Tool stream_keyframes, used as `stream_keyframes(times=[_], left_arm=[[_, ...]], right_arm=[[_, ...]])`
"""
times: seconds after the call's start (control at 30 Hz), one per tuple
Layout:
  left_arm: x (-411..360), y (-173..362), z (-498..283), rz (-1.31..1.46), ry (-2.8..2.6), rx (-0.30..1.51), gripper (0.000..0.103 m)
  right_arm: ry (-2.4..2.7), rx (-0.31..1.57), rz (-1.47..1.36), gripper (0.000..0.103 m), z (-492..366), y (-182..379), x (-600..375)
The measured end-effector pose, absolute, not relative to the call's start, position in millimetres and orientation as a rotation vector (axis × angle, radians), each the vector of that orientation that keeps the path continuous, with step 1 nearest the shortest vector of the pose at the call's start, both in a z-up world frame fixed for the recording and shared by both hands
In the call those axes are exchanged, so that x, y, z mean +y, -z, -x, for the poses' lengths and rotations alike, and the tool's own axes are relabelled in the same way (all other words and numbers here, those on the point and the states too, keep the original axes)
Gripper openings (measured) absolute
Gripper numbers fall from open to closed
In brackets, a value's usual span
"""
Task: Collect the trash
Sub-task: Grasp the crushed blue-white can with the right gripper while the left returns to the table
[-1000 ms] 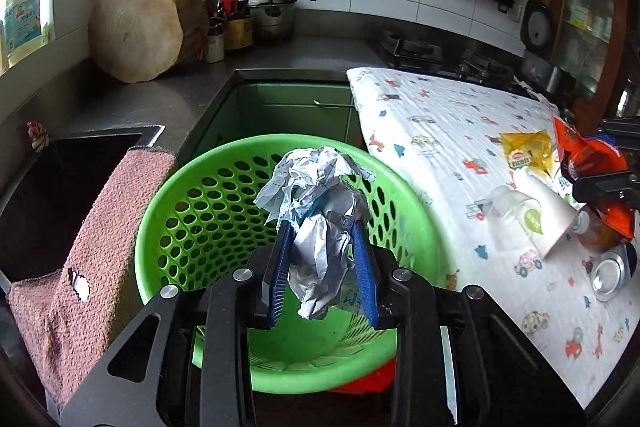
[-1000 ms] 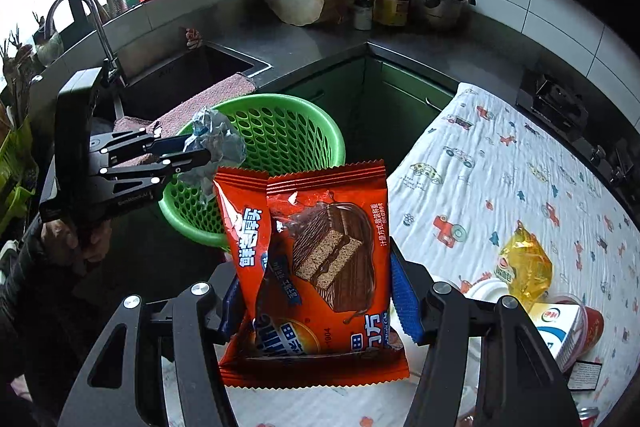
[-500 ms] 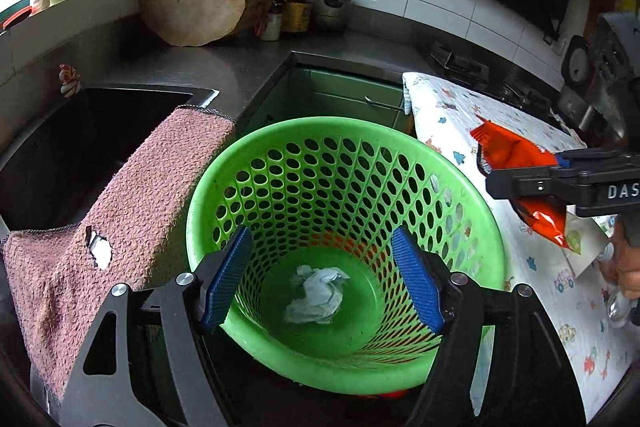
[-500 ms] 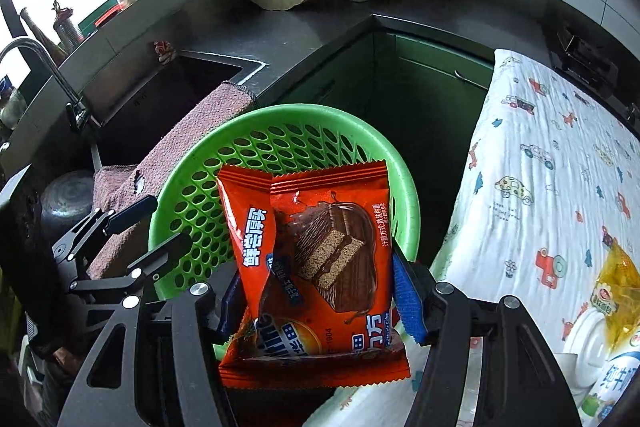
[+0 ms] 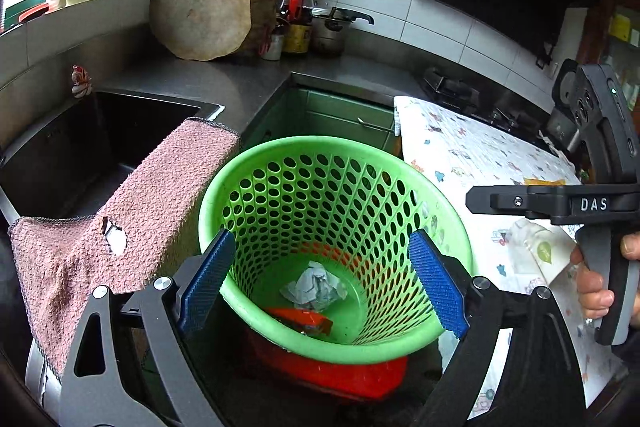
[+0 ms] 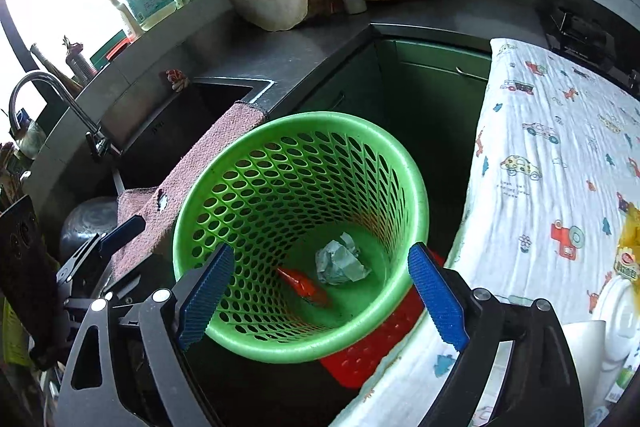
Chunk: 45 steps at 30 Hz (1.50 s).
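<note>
Orange wrapper (image 6: 304, 287) in basket (image 6: 416, 195) — below right gripper (image 6: 320, 287)

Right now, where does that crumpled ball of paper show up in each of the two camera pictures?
Left wrist view: the crumpled paper lies on the floor of the green basket, low and central, just above the orange wrapper.
Right wrist view: the paper lies on the basket floor, right of the wrapper.
Shared landmark: the pink towel beside the basket's left rim.
</note>
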State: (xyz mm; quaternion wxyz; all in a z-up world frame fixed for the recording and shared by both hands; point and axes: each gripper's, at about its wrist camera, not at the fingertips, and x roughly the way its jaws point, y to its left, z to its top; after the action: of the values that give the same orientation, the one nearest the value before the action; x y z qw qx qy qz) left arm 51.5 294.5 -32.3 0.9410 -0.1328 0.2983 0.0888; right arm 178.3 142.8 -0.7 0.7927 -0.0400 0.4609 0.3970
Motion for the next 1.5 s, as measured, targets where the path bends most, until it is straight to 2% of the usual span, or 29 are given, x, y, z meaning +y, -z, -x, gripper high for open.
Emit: stream_keyframes(times=[0.5,0.77,1.07,1.5], left_arm=[[217.0,10.1,-54.1,0.198,-0.059,0.592,0.093],[182.9,10.3,-64.4,0.178,0.000,0.617,0.095],[157.6,13.4,-77.9,0.149,0.032,0.658,0.095],[134.8,15.0,-120.6,0.164,0.081,0.729,0.095]], right_arm=[[-0.762,0.888,0.233,0.090,-127.9,-30.3,-40.0],[-0.780,0.910,0.399,0.091,-90.0,-19.5,-114.3],[-0.879,0.942,0.651,0.091,-65.7,18.7,-120.0],[-0.923,0.960,0.828,0.091,-69.7,50.8,-104.5]])
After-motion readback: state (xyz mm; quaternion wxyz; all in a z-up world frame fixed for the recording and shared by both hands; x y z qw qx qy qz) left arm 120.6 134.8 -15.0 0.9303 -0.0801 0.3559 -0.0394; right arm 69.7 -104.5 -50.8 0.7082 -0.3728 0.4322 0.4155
